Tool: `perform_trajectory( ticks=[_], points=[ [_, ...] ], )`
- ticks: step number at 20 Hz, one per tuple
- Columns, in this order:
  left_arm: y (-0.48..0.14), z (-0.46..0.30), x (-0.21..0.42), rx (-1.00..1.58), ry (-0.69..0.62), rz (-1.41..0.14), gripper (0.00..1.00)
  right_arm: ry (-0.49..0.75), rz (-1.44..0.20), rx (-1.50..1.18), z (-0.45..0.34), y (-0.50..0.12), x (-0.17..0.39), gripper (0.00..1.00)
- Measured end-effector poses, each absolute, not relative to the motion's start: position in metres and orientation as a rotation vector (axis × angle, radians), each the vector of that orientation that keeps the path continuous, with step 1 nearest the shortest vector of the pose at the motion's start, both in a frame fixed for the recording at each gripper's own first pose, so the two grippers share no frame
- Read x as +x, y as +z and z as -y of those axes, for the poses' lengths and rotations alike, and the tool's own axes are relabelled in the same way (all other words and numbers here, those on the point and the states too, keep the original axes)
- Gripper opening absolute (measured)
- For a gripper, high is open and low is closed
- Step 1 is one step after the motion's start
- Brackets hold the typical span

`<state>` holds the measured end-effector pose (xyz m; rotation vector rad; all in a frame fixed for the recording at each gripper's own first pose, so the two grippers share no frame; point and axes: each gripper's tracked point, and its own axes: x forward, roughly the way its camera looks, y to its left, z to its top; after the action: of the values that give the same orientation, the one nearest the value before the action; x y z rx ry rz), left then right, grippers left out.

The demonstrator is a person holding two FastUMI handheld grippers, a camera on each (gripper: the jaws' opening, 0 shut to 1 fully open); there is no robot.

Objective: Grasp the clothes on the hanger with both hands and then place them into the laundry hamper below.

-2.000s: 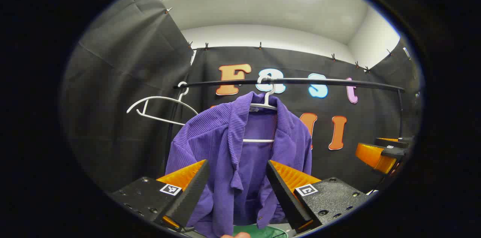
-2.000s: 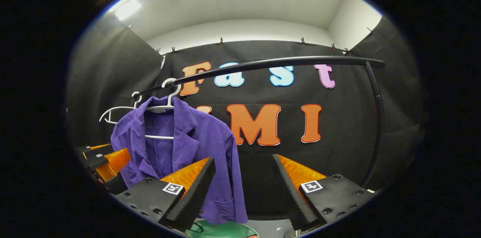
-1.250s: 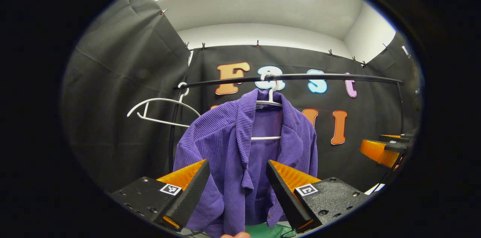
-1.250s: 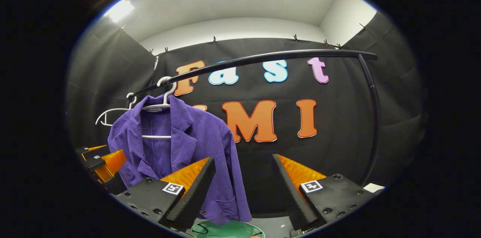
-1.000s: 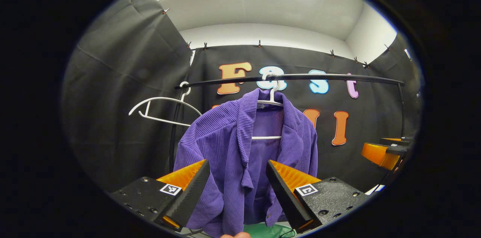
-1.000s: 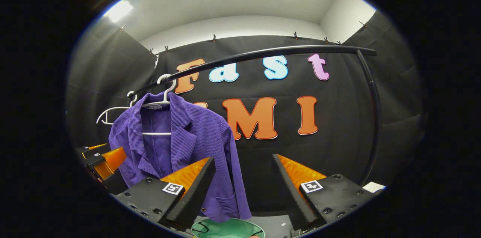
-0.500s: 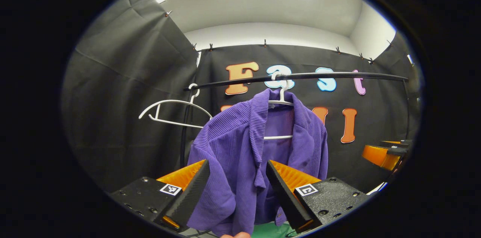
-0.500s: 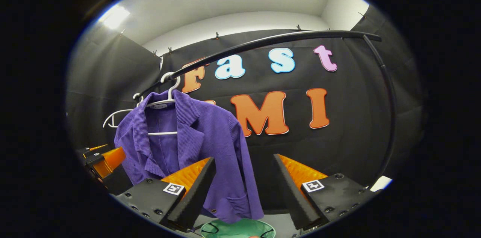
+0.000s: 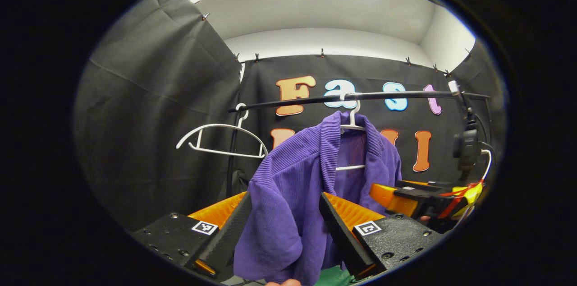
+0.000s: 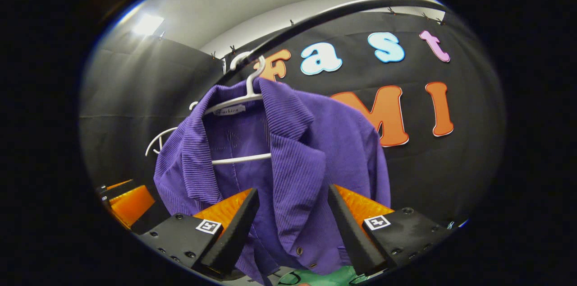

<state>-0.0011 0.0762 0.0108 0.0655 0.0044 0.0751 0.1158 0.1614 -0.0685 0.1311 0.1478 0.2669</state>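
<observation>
In the left gripper view, the left gripper [image 9: 281, 227] is being held with its fingers spread apart, and the sleeve side of the purple jacket [image 9: 288, 196] is being framed between them. The cloth is lying in the gap, but whether it is being touched by the fingers cannot be told; it is not being pinched. In the right gripper view, the right gripper [image 10: 293, 225] is also being kept released, with the lapel and front panel of the jacket hanging between its two fingers. Nothing is being grasped by either tool at this moment.

Just below the hem, a green edge of the laundry hamper [image 10: 331, 276] is being shown, so the drop place is lying directly under the garment. Farther off in the left gripper view, the right gripper is being seen at the other side of the jacket.

The jacket is being carried by a white hanger [image 10: 245, 96], which is being hooked on the black rail [image 9: 396, 94]. A second, bare hanger [image 9: 221, 141] is hanging on the same rail, well apart to the side.

For the step in hand, it is judged that each gripper should be pushed a little deeper, so that a thick fold is being taken and not only the edge. Both should be closed together, near the shoulders, and the cloth lifted off the hanger ends before being lowered, otherwise the hanger may be dragged from the rail.
</observation>
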Motion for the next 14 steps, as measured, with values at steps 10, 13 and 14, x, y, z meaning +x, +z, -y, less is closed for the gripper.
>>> perform_trajectory(
  ticks=[10, 13, 14],
  points=[
    [-0.003, -0.090, 0.026, 0.003, -0.097, -0.044, 0.95, -0.009, -0.115, 0.090, -0.093, -0.097, 0.181, 0.58],
    [-0.009, -0.077, 0.025, 0.022, -0.010, -0.022, 0.91, 0.063, -0.060, 0.080, -0.069, -0.074, 0.170, 0.15],
    [-0.016, -0.067, 0.024, 0.016, 0.021, -0.028, 0.95, 0.107, -0.048, 0.073, -0.061, -0.065, 0.167, 0.14]
  ],
)
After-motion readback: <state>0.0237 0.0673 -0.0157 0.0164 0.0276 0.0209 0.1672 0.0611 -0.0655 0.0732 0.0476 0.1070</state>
